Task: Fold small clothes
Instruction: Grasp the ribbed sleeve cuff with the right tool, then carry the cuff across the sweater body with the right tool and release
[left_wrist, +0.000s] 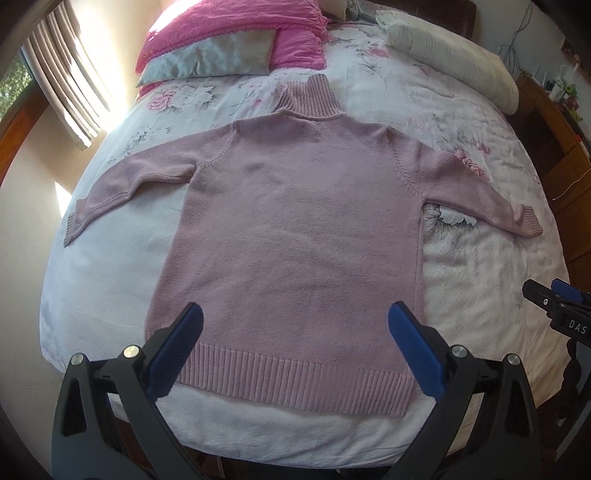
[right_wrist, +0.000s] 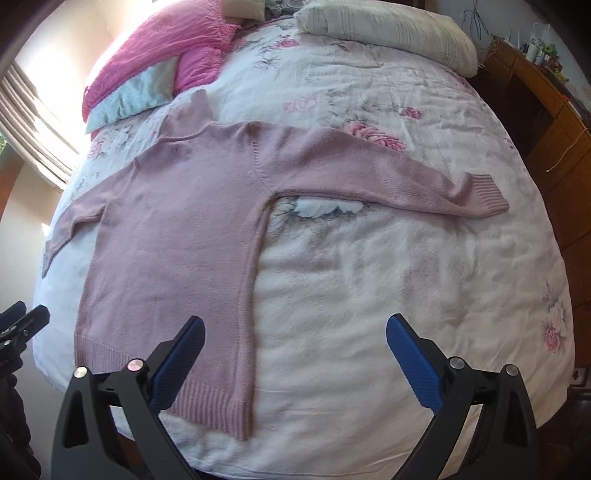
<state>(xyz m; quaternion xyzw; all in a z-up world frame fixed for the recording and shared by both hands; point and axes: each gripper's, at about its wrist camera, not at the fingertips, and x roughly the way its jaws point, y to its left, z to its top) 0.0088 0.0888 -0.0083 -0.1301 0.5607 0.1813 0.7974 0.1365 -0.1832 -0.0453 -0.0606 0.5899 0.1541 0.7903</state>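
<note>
One pink knitted sweater (left_wrist: 295, 229) lies flat in the middle of the left wrist view, spread on a bed (left_wrist: 480, 295) with a white floral cover. Its ribbed hem is at the bottom centre, its high ribbed collar (left_wrist: 308, 94) points to the top of the frame, and its two sleeves stretch out to the left and right edges. In the right wrist view the same sweater sits left of centre, with one sleeve (right_wrist: 369, 173) reaching across to the right and ending in a ribbed cuff (right_wrist: 484, 195).

At the top of the left wrist view there are two pink pillows (left_wrist: 229, 26), one grey cushion (left_wrist: 210, 59) lying against them, and one cream pillow (left_wrist: 454, 59) at the upper right. A striped curtain (left_wrist: 70, 74) hangs at the upper left, and a wooden dresser (right_wrist: 546, 122) stands at the right edge of the right wrist view.

The left gripper (left_wrist: 295, 325) hovers over the hem with its two blue-padded fingers spread wide, holding nothing. The right gripper (right_wrist: 295, 336) is likewise released, its fingers apart above the sweater's lower right corner and the bare cover beside it. The right gripper also shows at the right edge of the left wrist view, where the white letters "DAS" (left_wrist: 577, 326) can be read on its black body.
</note>
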